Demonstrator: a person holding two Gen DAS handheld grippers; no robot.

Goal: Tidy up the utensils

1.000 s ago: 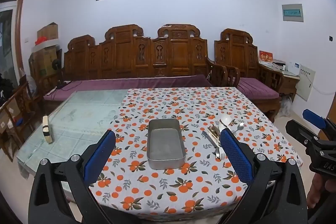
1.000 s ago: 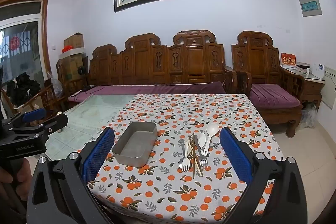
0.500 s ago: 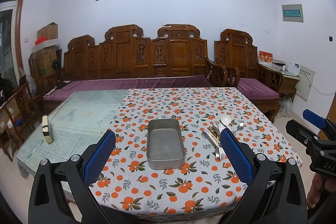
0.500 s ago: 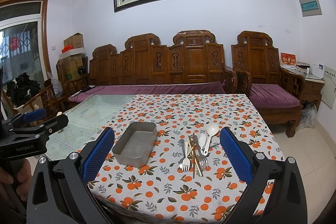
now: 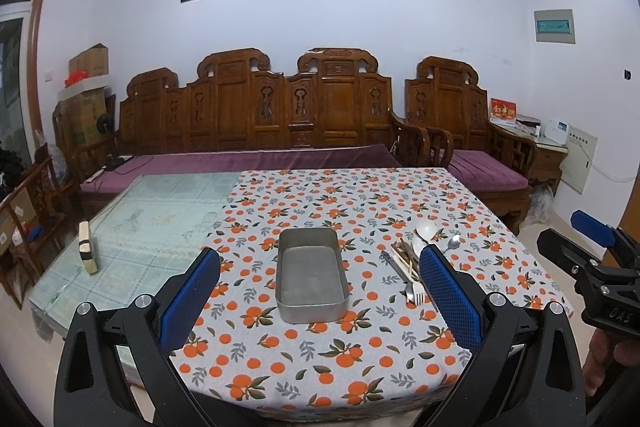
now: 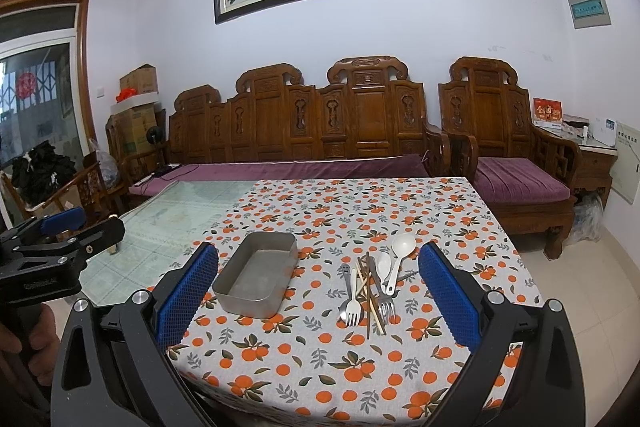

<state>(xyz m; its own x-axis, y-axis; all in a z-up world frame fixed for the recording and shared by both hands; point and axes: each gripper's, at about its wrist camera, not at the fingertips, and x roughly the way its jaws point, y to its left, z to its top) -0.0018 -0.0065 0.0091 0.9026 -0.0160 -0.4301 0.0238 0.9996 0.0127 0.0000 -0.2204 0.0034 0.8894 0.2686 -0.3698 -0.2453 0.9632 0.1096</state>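
An empty grey metal tray (image 5: 311,271) (image 6: 258,274) sits on the orange-print tablecloth (image 5: 360,211) (image 6: 360,215). To its right lies a pile of utensils (image 6: 370,287) (image 5: 410,267): forks, wooden chopsticks, white spoons and a metal spoon. My left gripper (image 5: 318,297) is open and empty, held before the table's near edge, facing the tray. My right gripper (image 6: 318,297) is open and empty, also at the near edge, with tray and utensils between its fingers in view. Each gripper shows in the other's view, the right (image 5: 592,251) and the left (image 6: 60,239).
The table's left half is bare glass (image 5: 160,219) with a small wooden block (image 5: 86,247) on it. A carved wooden sofa (image 5: 256,131) with purple cushions and an armchair (image 6: 508,163) stand behind the table. Boxes (image 6: 136,115) are stacked at the left wall.
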